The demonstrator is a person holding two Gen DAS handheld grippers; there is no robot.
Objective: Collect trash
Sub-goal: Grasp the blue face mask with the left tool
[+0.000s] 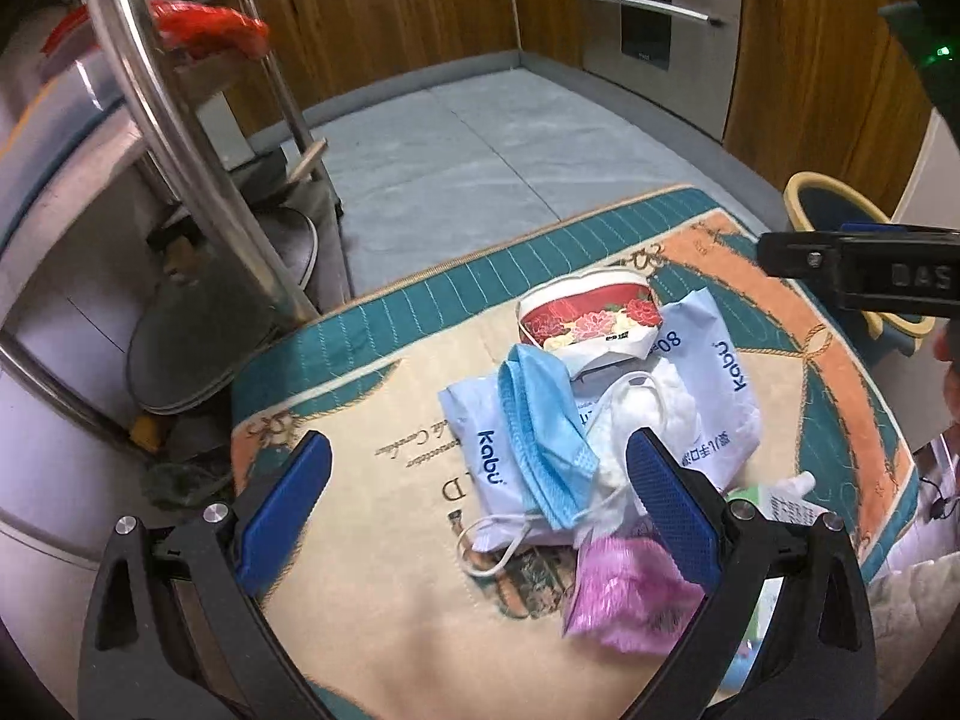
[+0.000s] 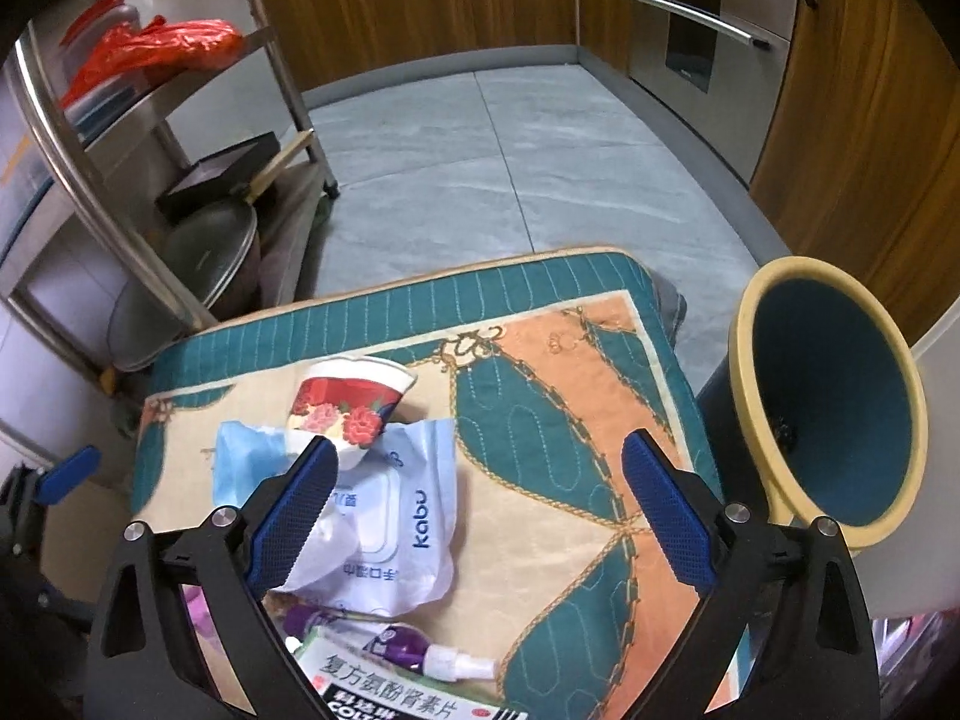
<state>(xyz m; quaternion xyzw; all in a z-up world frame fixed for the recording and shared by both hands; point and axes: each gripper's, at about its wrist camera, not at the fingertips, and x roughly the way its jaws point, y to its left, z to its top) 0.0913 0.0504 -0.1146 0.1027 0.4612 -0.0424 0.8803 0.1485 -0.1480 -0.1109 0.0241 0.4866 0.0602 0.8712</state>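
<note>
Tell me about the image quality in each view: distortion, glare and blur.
Left wrist view: strong fisheye bend, dark corners; the steel rack post curves and carries bright glare; the pink bag beside the open left gripper looks smeared. Right wrist view: same barrel warp, stretching the trash bin into a cone; the paper cup stays sharp beyond the open right gripper.

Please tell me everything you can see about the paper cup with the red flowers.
The paper cup is crushed and lies on its side on the quilted mat, at the far end of the trash pile. It is white, with a red band of printed flowers round the wall. Its bent rim faces away from the cameras. Its base end rests on the white Kabu wipes packet. Neither gripper touches it.
</note>
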